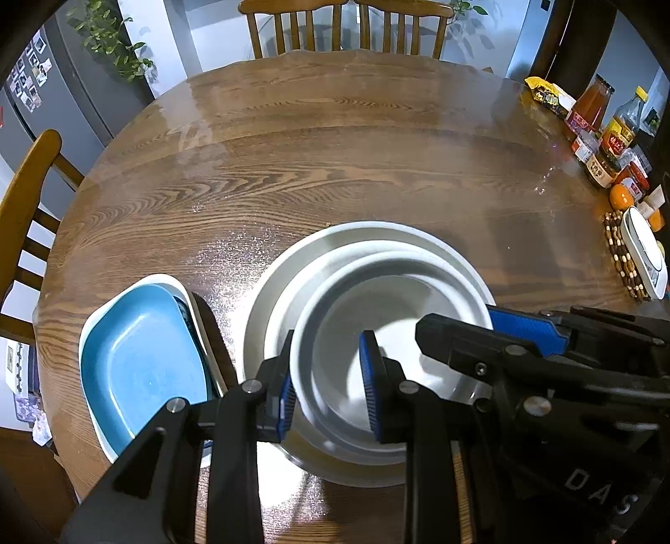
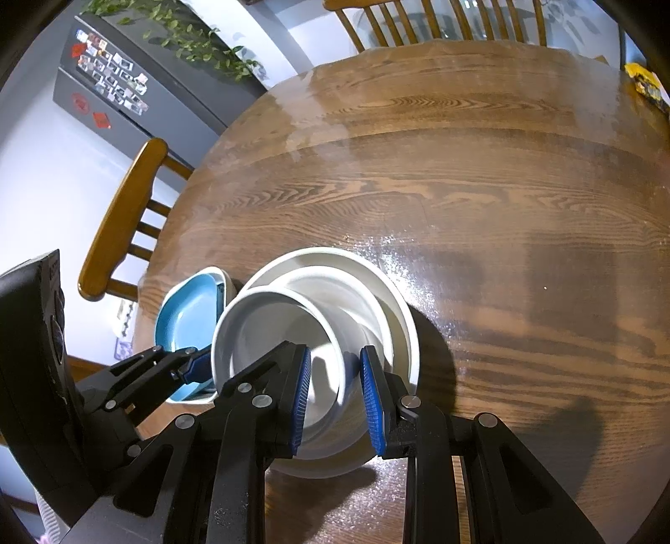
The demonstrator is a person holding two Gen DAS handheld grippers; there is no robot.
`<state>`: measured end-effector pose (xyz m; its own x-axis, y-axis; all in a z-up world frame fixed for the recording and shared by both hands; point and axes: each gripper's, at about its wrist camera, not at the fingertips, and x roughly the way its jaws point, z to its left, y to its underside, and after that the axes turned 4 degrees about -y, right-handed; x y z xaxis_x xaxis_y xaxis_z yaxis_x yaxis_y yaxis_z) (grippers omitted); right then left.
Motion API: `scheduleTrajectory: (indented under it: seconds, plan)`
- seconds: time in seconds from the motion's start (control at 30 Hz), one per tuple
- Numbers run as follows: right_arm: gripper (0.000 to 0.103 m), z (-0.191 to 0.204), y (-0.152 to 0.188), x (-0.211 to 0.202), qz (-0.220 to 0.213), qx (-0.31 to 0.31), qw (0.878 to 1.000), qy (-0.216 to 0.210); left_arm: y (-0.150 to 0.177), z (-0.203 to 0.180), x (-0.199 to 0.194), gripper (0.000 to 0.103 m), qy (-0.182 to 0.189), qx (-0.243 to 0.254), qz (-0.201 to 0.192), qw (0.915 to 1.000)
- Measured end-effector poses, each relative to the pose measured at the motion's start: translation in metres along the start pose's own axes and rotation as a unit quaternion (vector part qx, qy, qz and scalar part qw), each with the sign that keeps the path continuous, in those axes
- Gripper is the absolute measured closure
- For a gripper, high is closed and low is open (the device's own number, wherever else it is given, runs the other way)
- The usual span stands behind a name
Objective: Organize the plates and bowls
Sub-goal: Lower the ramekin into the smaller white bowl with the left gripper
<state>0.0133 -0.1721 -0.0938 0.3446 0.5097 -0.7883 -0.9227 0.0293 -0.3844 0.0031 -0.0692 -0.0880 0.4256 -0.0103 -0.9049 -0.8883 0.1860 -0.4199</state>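
A small white bowl [image 1: 368,334] [image 2: 268,330] hangs tilted over a larger white bowl [image 1: 293,284] [image 2: 389,301] on the wooden table. My left gripper [image 1: 328,385] straddles the small bowl's left rim, one pad outside and one inside, with a gap showing. My right gripper [image 2: 335,393] straddles the same bowl's right rim, also with a gap; it shows in the left wrist view [image 1: 494,330]. A blue squarish plate [image 1: 142,360] [image 2: 188,318] lies in a white dish left of the bowls.
Sauce bottles and jars [image 1: 607,134], an orange [image 1: 620,196] and a white dish on a beaded mat [image 1: 642,255] line the table's right edge. Wooden chairs [image 2: 121,217] [image 1: 343,25] stand around the table. A fridge [image 2: 125,96] stands at the left.
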Motion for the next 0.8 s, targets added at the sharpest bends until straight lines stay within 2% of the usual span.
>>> scheduleTrajectory:
  seconds: [0.8]
  plan:
    - [0.075,0.0028,0.0016,0.0032,0.002,-0.009,1.0,0.016,-0.0008,-0.0017,0.007,0.079,-0.002,0.003,0.007,1.0]
